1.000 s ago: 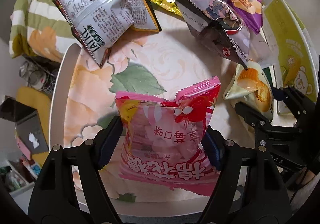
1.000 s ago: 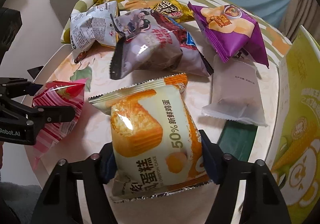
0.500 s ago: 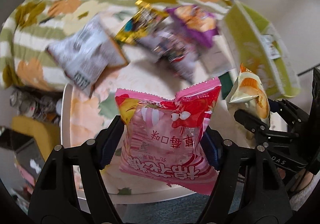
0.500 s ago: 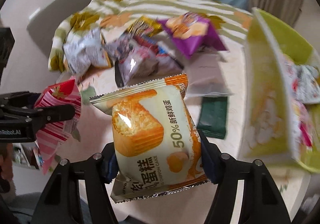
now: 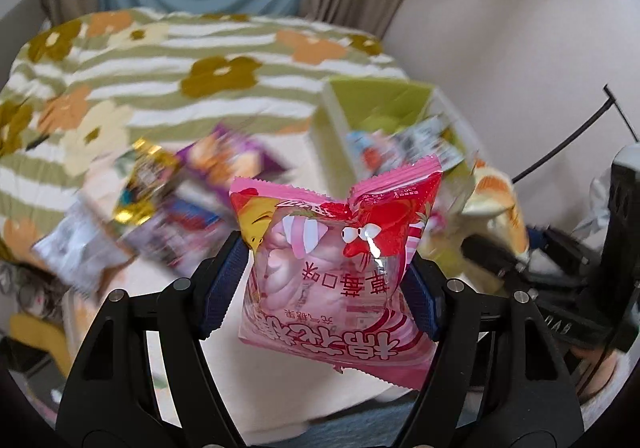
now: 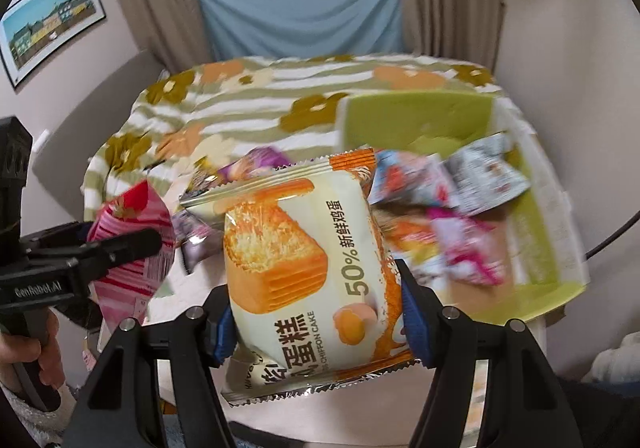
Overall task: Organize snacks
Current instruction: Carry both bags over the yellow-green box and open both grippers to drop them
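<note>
My left gripper [image 5: 328, 284] is shut on a pink marshmallow bag [image 5: 336, 268] and holds it in the air above the table. It also shows at the left of the right wrist view [image 6: 132, 248]. My right gripper [image 6: 316, 316] is shut on a cream and orange chiffon cake pack [image 6: 304, 260], held up in front of the green box [image 6: 416, 116]. The cake pack shows at the right of the left wrist view [image 5: 496, 208]. The green box [image 5: 376, 100] holds several snack packs [image 6: 480, 180].
Several loose snack bags lie blurred on the round table: a gold one [image 5: 148, 180], a purple one [image 5: 228, 160], a white one [image 5: 80, 248]. A green striped flowered blanket [image 5: 180, 68] lies behind. A wall is on the right. A dark cable [image 5: 568, 140] hangs at right.
Both grippers have lifted their packs up off the table and tilted up. The view has swung from the tabletop to the green box, blanket and curtains.
</note>
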Demonstrator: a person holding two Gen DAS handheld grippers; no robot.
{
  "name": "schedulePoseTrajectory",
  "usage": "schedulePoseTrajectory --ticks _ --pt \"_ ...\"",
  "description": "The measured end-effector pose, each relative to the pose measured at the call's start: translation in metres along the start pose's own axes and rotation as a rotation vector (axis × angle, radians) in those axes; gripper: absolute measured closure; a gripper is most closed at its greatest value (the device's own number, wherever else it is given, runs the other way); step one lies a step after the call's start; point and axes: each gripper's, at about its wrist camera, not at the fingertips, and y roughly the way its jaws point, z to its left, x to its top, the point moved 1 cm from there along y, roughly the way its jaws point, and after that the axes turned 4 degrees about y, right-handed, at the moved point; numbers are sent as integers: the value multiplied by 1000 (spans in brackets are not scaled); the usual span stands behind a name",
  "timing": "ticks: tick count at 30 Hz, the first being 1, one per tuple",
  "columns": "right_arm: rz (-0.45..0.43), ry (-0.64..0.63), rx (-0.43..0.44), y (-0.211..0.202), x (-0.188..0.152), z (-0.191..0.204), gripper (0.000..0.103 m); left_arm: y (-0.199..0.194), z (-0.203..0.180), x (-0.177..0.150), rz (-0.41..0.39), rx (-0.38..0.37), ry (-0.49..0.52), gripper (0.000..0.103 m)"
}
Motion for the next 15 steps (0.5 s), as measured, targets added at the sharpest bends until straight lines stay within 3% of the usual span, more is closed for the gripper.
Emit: schedulePoseTrajectory --ticks 7,15 --pt "-40 41 -5 -20 21 -77 40 58 -79 49 -14 -19 16 33" --pt "-41 68 20 -21 31 -143 40 129 -120 65 23 17 -23 33"
